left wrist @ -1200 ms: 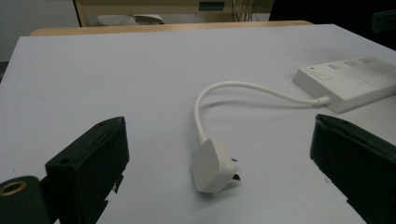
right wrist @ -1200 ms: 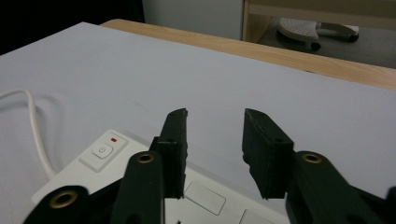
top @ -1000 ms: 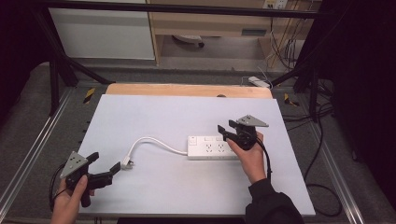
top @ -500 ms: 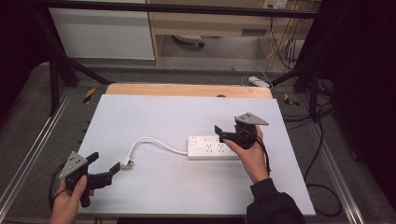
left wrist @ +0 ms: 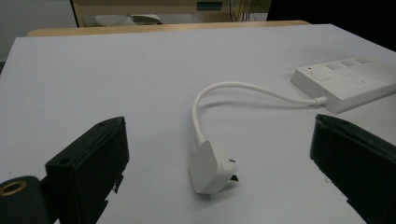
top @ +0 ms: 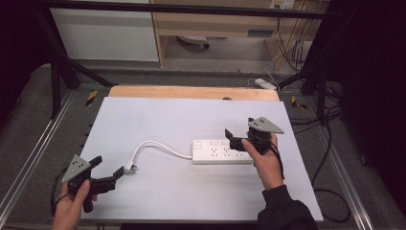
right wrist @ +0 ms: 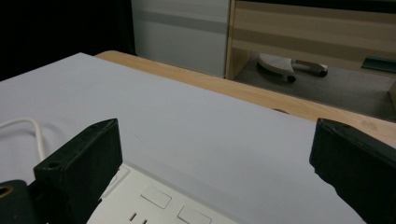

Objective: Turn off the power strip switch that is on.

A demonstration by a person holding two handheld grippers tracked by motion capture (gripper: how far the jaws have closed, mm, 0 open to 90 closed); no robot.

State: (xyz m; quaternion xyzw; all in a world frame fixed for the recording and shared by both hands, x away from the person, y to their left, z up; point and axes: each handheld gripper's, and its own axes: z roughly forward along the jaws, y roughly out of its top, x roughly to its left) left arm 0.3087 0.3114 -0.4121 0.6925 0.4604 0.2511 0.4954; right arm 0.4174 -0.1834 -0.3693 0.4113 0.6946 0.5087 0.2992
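A white power strip [top: 222, 151] lies flat on the white table [top: 191, 115]. Its short white cable [top: 153, 144] curves left to a white plug [top: 129, 167]. My left gripper [top: 109, 166] is open at the table's front left, its tips just short of the plug. In the left gripper view the plug [left wrist: 210, 165] lies on its side between the wide-apart jaws, with the strip [left wrist: 348, 81] farther off. My right gripper [top: 231, 139] is open over the strip's right end. In the right gripper view the strip's sockets [right wrist: 159, 200] sit low between the jaws.
A wooden strip [top: 191, 92] runs along the table's far edge. Metal rails [top: 33, 158] flank the table on both sides. Cables [top: 330, 158] hang off the right side. A cabinet and shelf [top: 210, 24] stand behind. Bare tabletop lies beyond the strip.
My right gripper has shifted slightly above the strip's right end. The left gripper, plug and strip have stayed where they were.
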